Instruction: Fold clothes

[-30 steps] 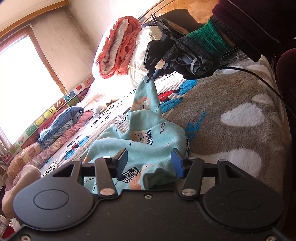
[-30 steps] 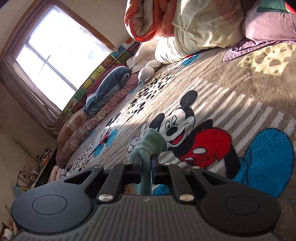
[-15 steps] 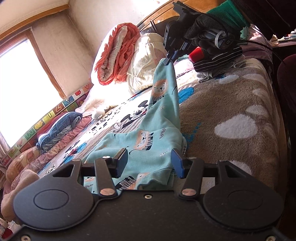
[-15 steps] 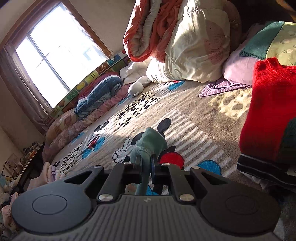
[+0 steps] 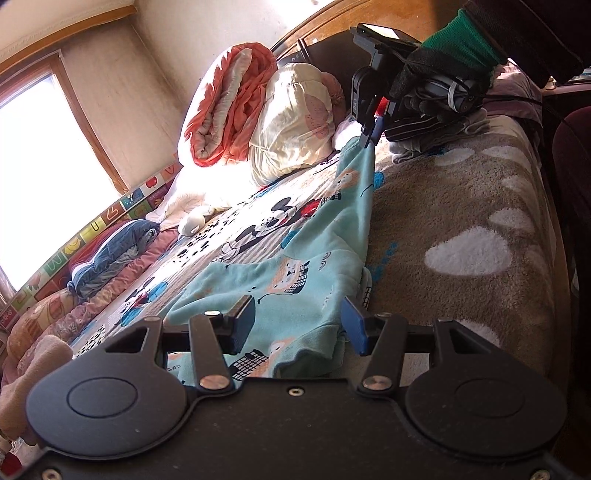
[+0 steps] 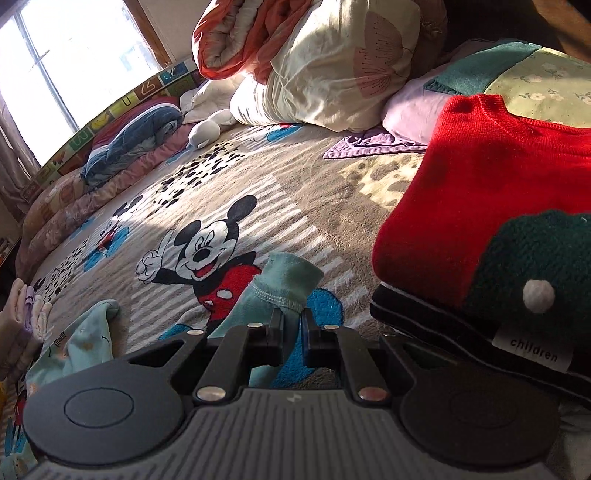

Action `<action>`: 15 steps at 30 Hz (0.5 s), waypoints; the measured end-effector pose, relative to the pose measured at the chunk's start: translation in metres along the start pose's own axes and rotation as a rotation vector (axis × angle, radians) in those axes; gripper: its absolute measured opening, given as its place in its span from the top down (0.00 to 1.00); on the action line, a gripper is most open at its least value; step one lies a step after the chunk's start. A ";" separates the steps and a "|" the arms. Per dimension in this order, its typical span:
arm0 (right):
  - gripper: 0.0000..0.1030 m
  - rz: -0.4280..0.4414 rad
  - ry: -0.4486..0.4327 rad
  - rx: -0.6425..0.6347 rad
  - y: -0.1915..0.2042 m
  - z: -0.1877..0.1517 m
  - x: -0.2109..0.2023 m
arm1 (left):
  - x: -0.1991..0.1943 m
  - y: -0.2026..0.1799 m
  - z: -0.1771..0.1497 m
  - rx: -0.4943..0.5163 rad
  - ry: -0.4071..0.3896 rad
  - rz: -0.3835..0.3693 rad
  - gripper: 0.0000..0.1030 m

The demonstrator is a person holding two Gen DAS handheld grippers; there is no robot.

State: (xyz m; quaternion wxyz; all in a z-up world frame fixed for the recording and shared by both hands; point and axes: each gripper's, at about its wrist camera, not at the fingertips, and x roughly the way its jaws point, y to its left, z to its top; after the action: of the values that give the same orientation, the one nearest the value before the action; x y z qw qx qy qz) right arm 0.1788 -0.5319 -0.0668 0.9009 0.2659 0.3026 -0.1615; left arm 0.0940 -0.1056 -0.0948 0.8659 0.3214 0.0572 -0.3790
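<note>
Teal top [image 5: 295,280] spread on the bed blanket [image 5: 461,206], long axis running from the near edge toward the headboard [image 5: 369,16], one sleeve [image 5: 354,199] drawn taut up and away. Sleeve cuff [image 6: 290,280] pinched between the nearly closed right tongs [image 6: 293,326], held by a gloved hand [image 5: 436,92]. Left tongs [image 5: 297,323] spread wide, low over the hem, touching nothing that can be seen.

Grey blanket with cartoon-mouse print [image 6: 210,254] and white spots. Rolled orange quilt [image 5: 229,107] and cream pillow [image 5: 295,122] at the head, window [image 5: 40,155] to the left, alphabet mat [image 5: 92,229] along the wall.

Seen only from the right wrist: folded red sweater [image 6: 480,192] on a stack just right of the cuff, label reading "children" [image 6: 533,350]. Seen only from the left wrist: the whole length of the top.
</note>
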 end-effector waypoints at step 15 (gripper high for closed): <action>0.60 0.148 -0.044 -0.072 0.028 -0.055 -0.023 | 0.022 -0.052 0.021 0.163 0.011 -0.011 0.48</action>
State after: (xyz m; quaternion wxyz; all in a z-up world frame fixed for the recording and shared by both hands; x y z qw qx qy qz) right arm 0.1480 -0.4748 -0.0788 0.9257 0.2515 0.2679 -0.0895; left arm 0.0699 -0.1581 -0.1125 0.8344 0.3926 0.0325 -0.3855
